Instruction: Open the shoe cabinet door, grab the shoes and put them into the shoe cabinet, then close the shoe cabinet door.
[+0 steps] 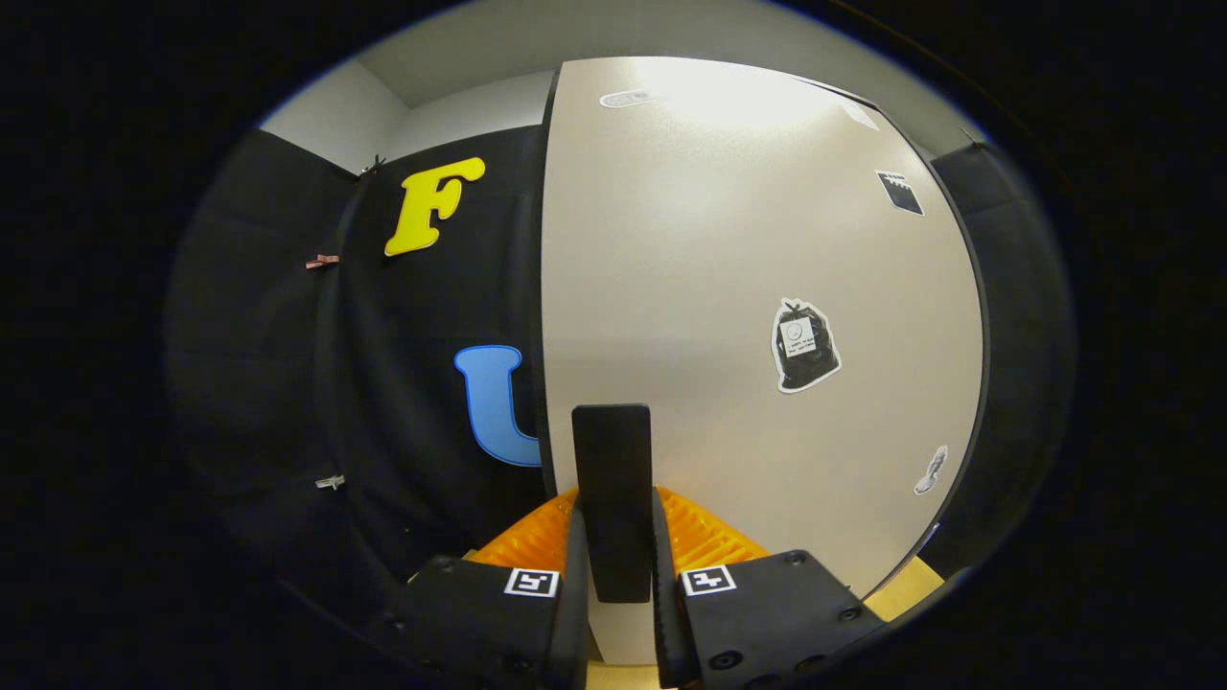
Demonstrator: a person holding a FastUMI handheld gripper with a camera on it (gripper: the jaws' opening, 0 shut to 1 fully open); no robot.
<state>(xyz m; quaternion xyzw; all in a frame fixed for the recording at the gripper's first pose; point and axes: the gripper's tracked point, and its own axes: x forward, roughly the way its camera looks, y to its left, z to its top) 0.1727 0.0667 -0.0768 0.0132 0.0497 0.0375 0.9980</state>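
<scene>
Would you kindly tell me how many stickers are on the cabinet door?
4 stickers on the cabinet door: top one, upper far corner, middle, lower far edge. The gripper, shut on the door handle, may hide more.

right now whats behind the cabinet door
The jaws grip the dark handle on the pale cabinet door, which covers whatever is behind it. Beside its edge there is black booth cloth.

I am looking at black cloth hanging on the left, with small clips pinning it. Pale grey wall and ceiling are showing far above. More black cloth is hanging on the right.
</scene>
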